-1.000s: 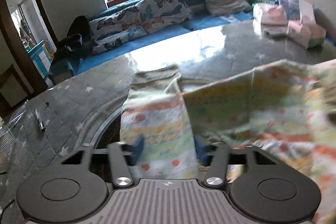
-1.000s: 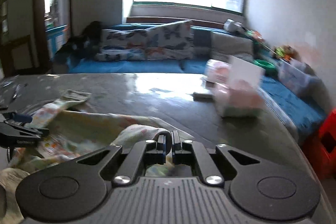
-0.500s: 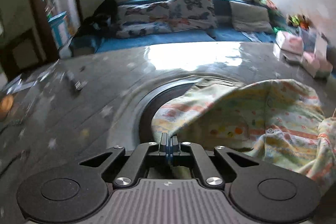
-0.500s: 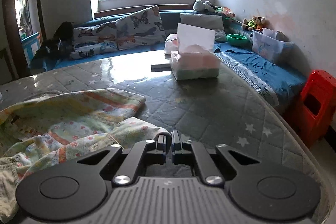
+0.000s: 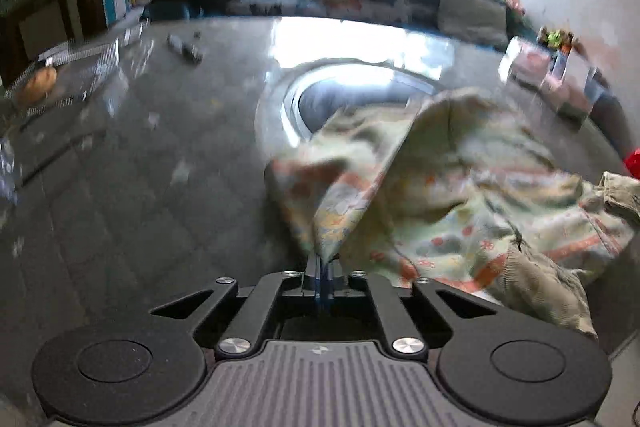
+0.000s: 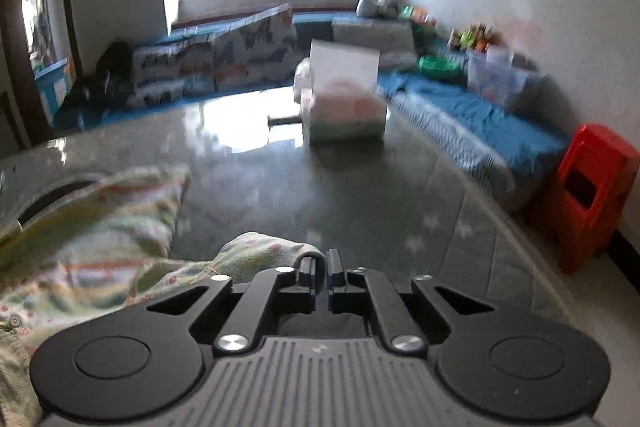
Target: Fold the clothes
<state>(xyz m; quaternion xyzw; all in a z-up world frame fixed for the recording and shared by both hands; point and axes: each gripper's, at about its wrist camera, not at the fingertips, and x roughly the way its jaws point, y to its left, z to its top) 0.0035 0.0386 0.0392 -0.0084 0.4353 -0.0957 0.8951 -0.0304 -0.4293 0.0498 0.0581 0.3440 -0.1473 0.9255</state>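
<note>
Left gripper point(image 5: 322, 267) clamped on patterned garment point(image 5: 452, 187). Right gripper point(image 6: 325, 269) pinching another fold of it. Rumpled across grey surface point(image 6: 340, 195).

Garment point(image 5: 460, 187) blurred, perhaps edge-cropped

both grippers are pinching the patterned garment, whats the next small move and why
Probably draw the two grippers apart to pull the cloth taut. The left gripper and right gripper are each shut on an edge of the patterned garment, which sags crumpled between them on the table, too bunched to fold cleanly.
</note>
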